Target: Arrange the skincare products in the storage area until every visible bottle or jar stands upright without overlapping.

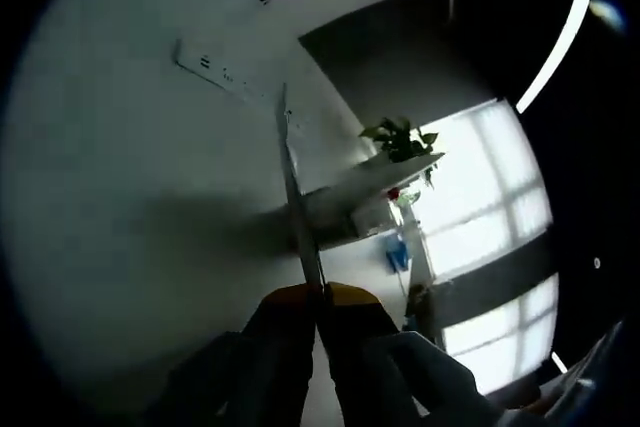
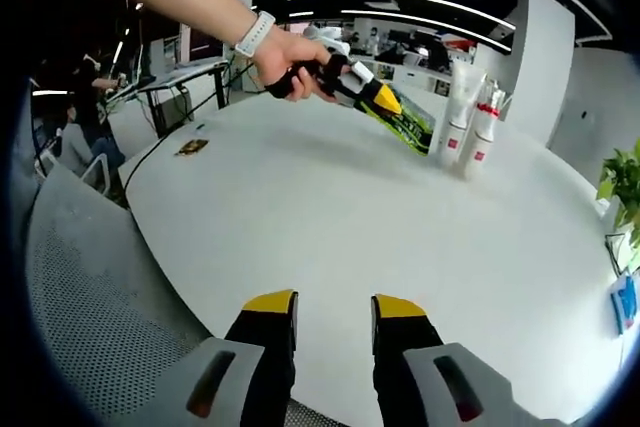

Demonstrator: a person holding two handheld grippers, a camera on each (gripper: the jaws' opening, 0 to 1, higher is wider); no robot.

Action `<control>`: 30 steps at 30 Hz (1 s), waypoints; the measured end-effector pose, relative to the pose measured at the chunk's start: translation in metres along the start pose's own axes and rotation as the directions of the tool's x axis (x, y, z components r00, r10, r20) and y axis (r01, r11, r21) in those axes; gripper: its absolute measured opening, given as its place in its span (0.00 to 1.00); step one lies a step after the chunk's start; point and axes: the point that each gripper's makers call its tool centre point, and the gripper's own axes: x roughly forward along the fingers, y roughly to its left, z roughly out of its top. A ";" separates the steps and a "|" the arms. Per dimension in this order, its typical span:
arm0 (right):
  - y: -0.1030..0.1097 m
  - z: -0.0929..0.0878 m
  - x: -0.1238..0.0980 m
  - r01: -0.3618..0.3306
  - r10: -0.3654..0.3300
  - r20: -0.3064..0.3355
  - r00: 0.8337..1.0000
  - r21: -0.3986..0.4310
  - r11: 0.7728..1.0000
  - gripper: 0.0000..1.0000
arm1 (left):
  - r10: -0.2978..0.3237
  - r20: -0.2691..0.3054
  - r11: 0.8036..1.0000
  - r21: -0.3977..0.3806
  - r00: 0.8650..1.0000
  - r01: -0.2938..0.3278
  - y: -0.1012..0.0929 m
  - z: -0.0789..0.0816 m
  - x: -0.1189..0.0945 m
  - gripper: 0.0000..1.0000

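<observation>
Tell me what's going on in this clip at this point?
A person's hand holds the left gripper out over the round white table, its yellow-tipped jaws pinched on a flat green-and-black packet beside two upright white tubes with red labels. In the left gripper view the left gripper is closed on that thin item, seen edge-on. The right gripper hangs open and empty near the table's front edge.
</observation>
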 end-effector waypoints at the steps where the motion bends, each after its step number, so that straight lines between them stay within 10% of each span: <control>1: 0.000 -0.001 0.000 0.000 0.000 -0.002 1.000 0.000 1.000 0.26 | 0.003 -0.002 1.000 -0.006 1.000 -0.003 0.002 0.000 0.001 0.00; 30: 0.000 -0.003 0.001 0.001 -0.001 -0.012 1.000 -0.004 1.000 0.26 | 0.178 -0.086 0.984 -0.014 0.980 -0.180 0.045 0.005 0.029 0.05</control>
